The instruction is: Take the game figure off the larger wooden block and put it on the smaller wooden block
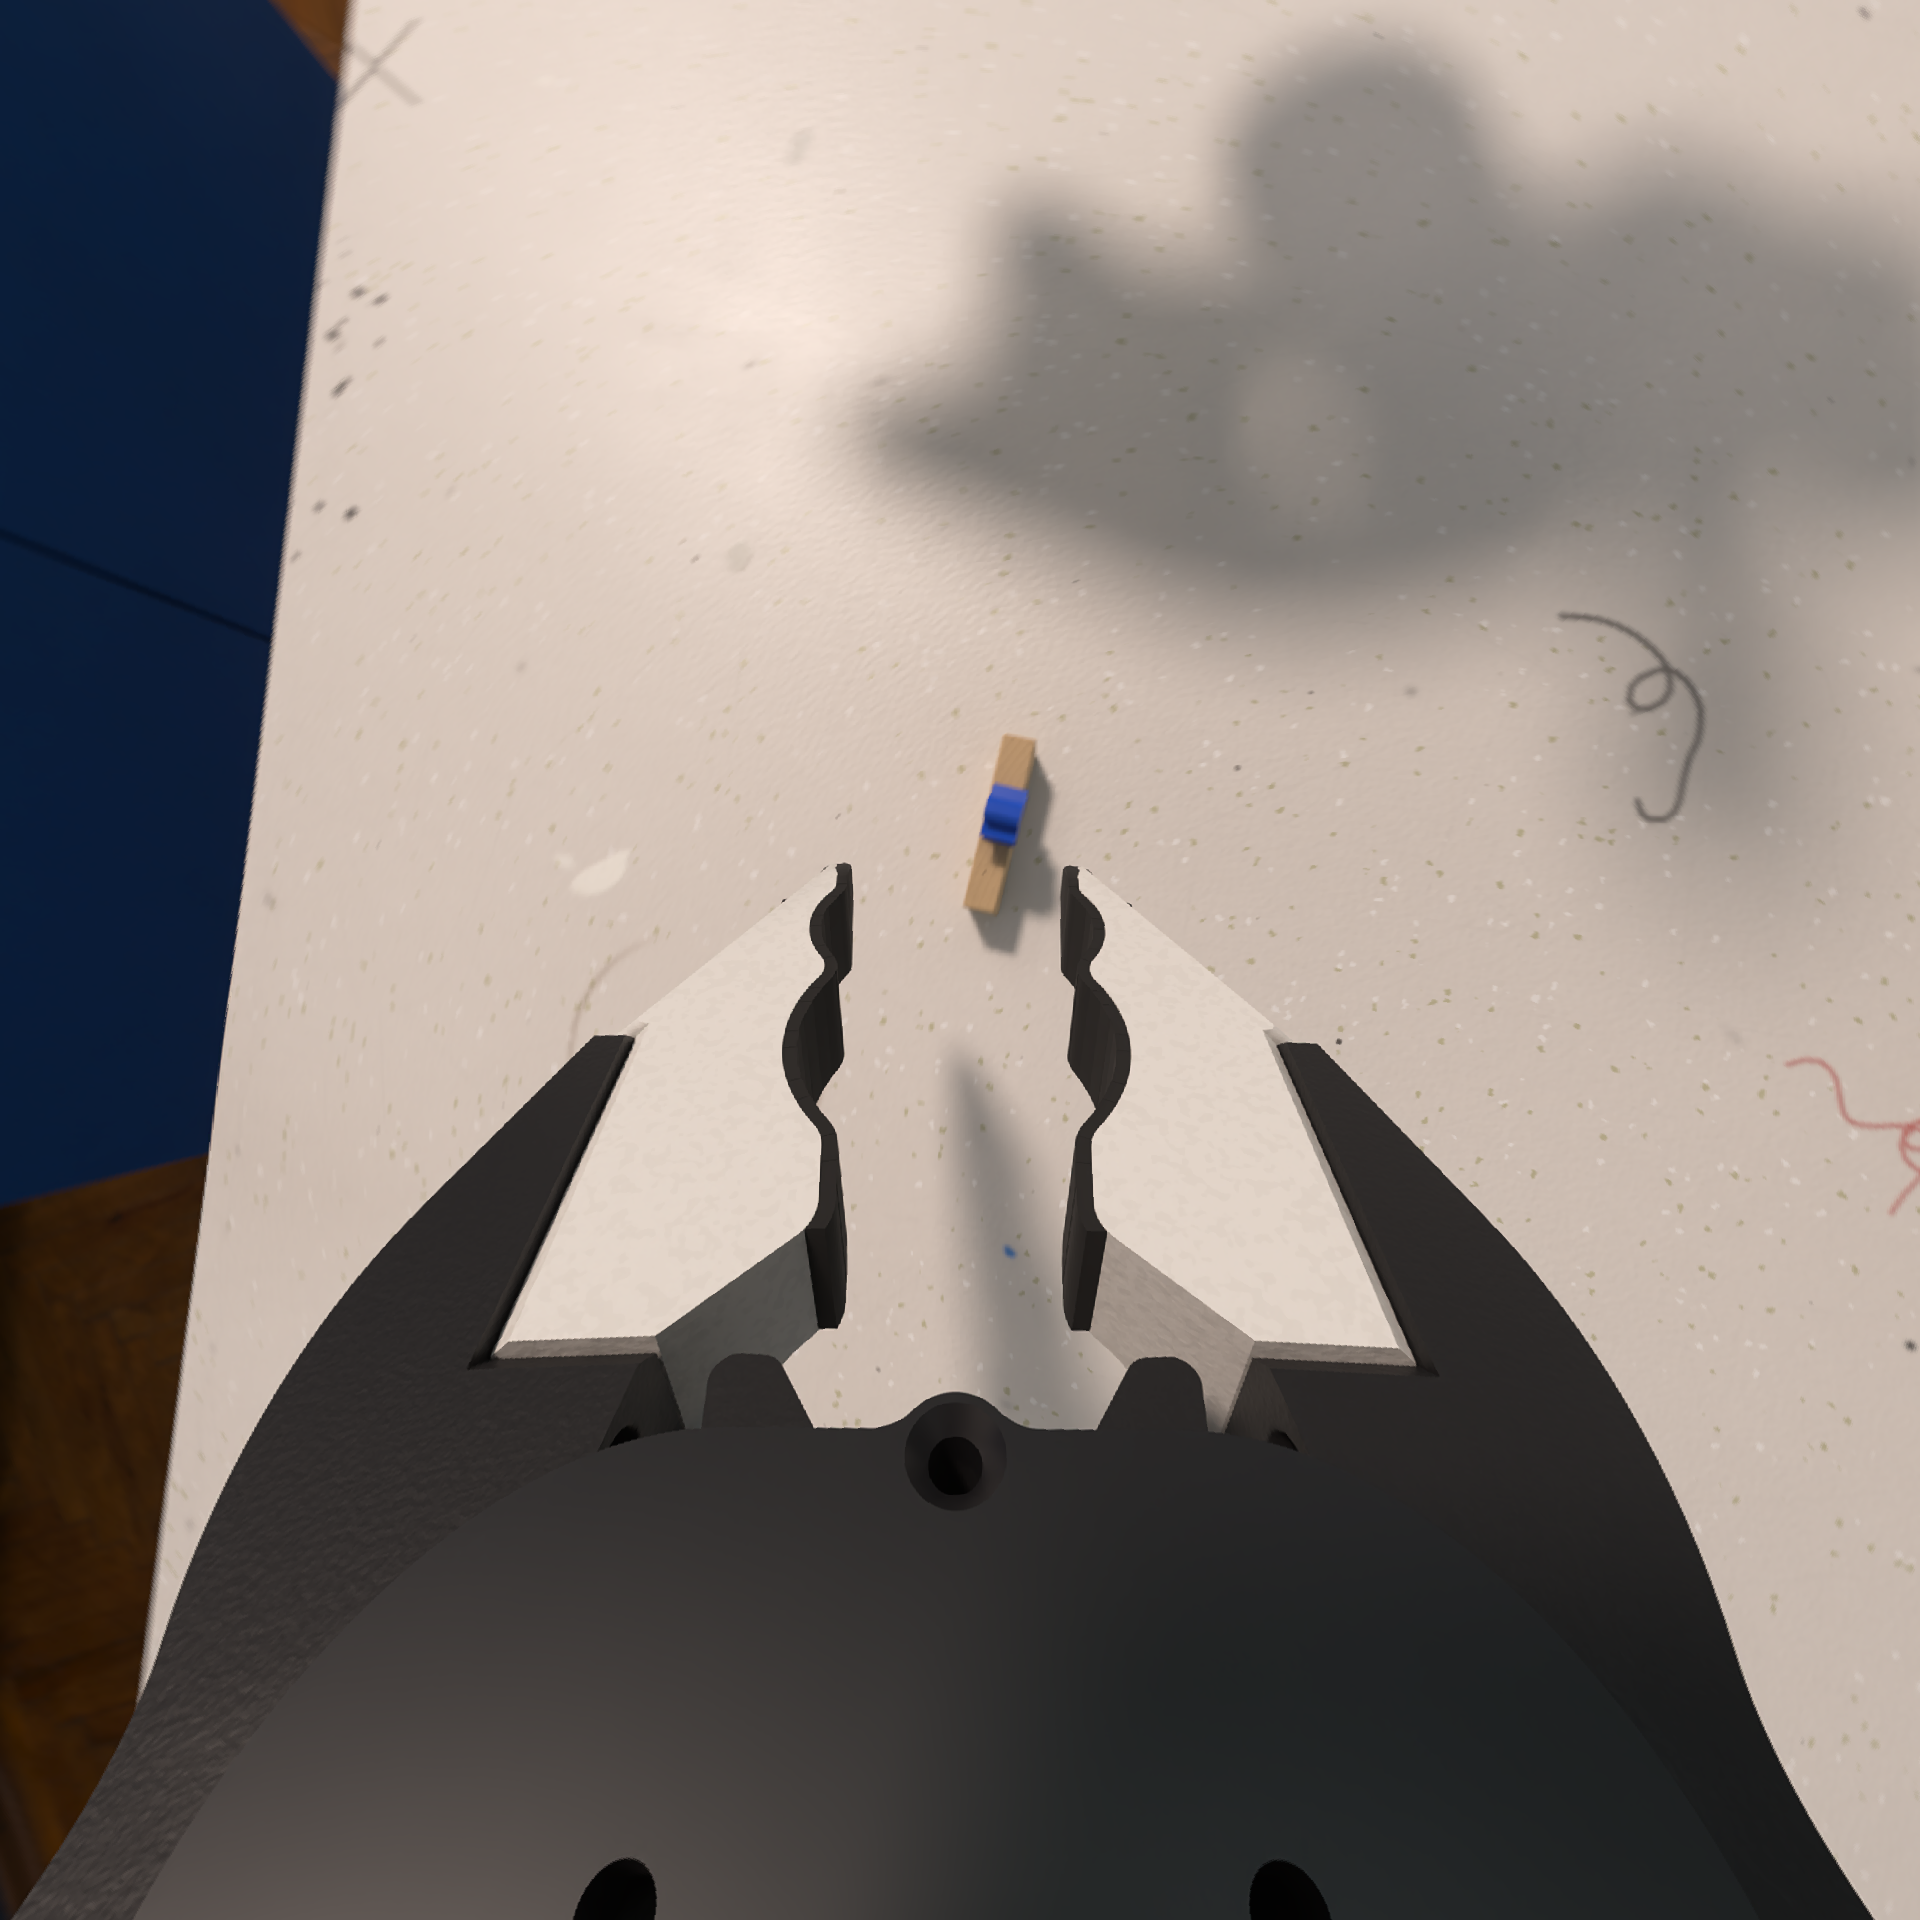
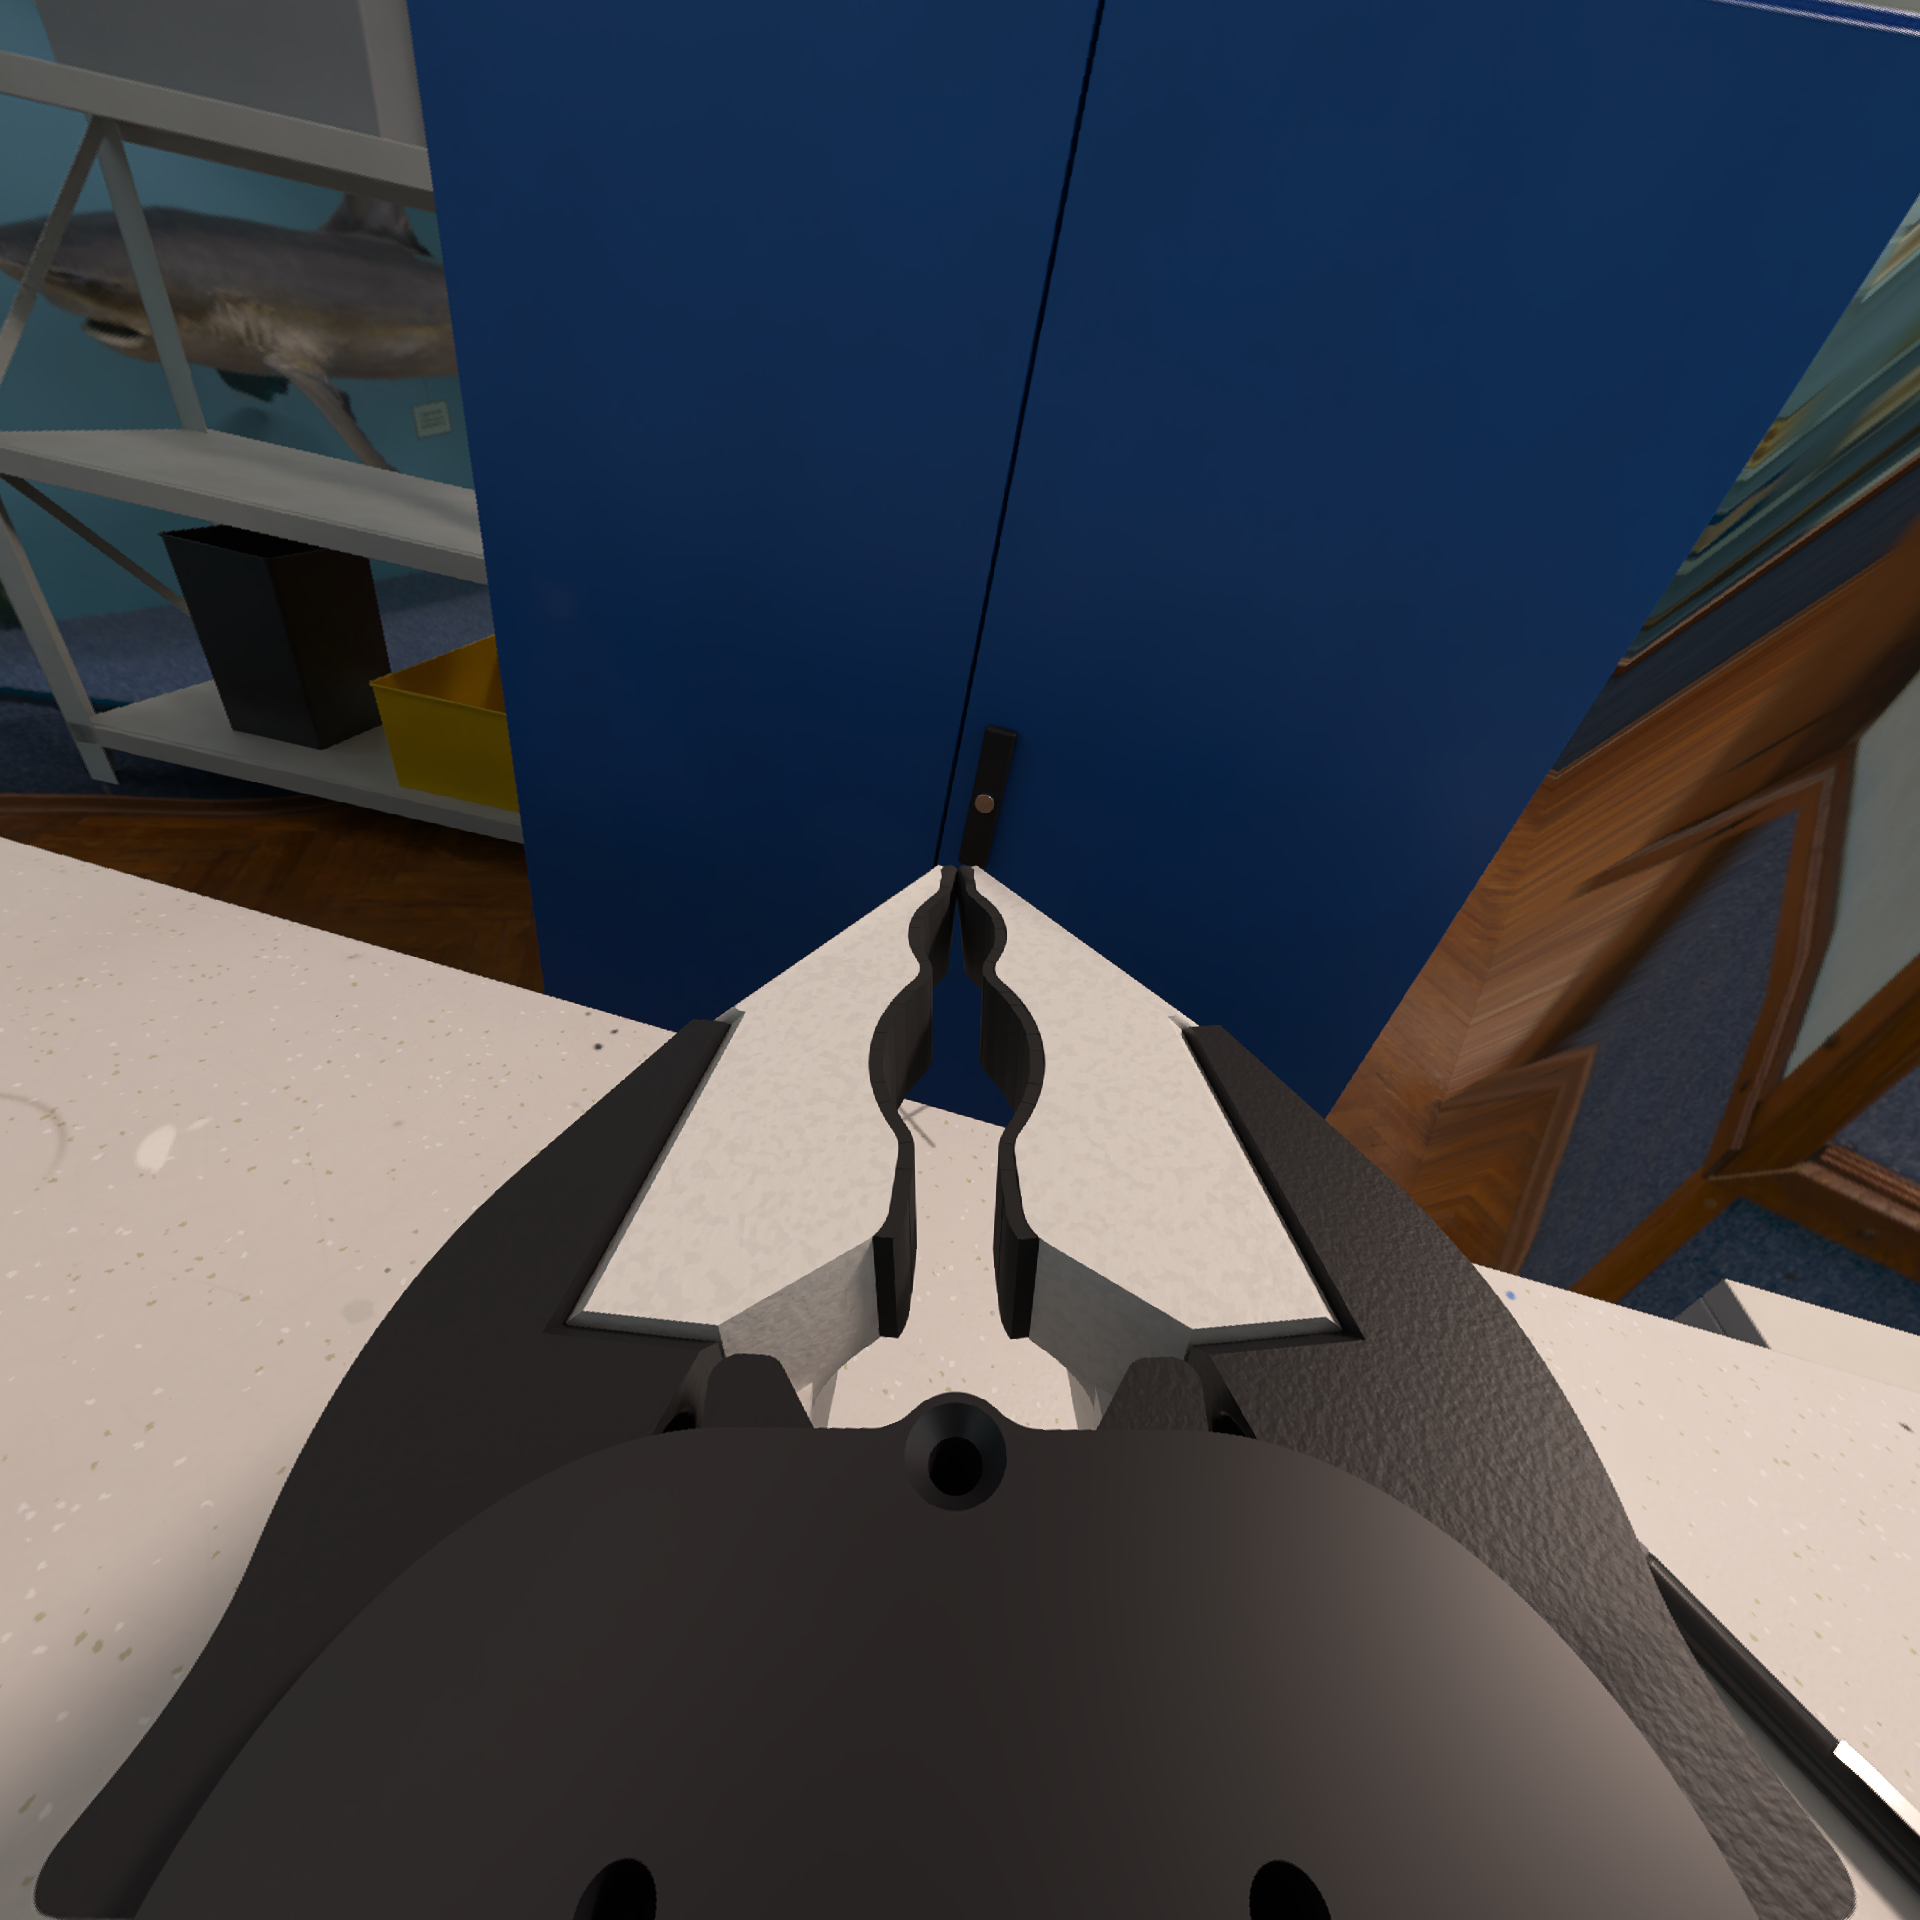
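Note:
In the left wrist view a small blue game figure [image 1: 1004, 812] sits on the middle of a thin, long wooden block [image 1: 1000, 871] lying on the white speckled table [image 1: 644, 436]. My left gripper [image 1: 956, 873] is open and empty, well above the table, with the block just ahead of the fingertips and slightly right of centre. In the right wrist view my right gripper [image 2: 954, 875] is shut with nothing between its fingers, and it points off the table's edge toward a blue cabinet [image 2: 1039, 416]. No second wooden block shows in either view.
The table's left edge [image 1: 301, 582] runs beside the blue cabinet and wood floor. A large gripper shadow [image 1: 1403, 374] lies on the far right of the table. Pen scribbles [image 1: 1662, 717] mark the surface. A black pen [image 2: 1787, 1714] lies near the right gripper. Shelving with a black bin [image 2: 281, 634] stands beyond.

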Motion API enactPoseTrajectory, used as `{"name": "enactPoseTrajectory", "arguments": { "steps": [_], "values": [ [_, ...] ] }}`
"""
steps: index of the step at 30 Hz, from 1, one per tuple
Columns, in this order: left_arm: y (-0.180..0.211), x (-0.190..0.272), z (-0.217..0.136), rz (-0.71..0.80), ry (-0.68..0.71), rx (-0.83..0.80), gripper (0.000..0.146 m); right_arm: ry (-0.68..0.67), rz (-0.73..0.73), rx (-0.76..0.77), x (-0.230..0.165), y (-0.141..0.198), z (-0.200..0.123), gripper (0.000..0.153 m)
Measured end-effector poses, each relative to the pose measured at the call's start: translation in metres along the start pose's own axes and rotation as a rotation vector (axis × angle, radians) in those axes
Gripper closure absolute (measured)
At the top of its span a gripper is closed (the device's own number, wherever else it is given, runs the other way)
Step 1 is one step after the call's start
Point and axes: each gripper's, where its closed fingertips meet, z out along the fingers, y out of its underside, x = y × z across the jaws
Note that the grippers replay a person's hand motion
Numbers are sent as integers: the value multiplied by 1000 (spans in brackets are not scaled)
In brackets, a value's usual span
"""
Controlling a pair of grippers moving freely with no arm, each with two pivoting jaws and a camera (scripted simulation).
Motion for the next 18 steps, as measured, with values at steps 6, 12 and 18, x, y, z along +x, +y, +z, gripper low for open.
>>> {"name": "enactPoseTrajectory", "arguments": {
  "steps": [6,12,18],
  "values": [
    [31,-7,1,-170,-6,58,105,-18,-19,-6,-7,1,1,153],
    [39,-1,14,-175,18,47,111,-99,-51,1,-24,0,1,153],
    [38,3,23,-176,33,61,129,-410,-118,12,-77,-4,-11,153]
  ]
}}
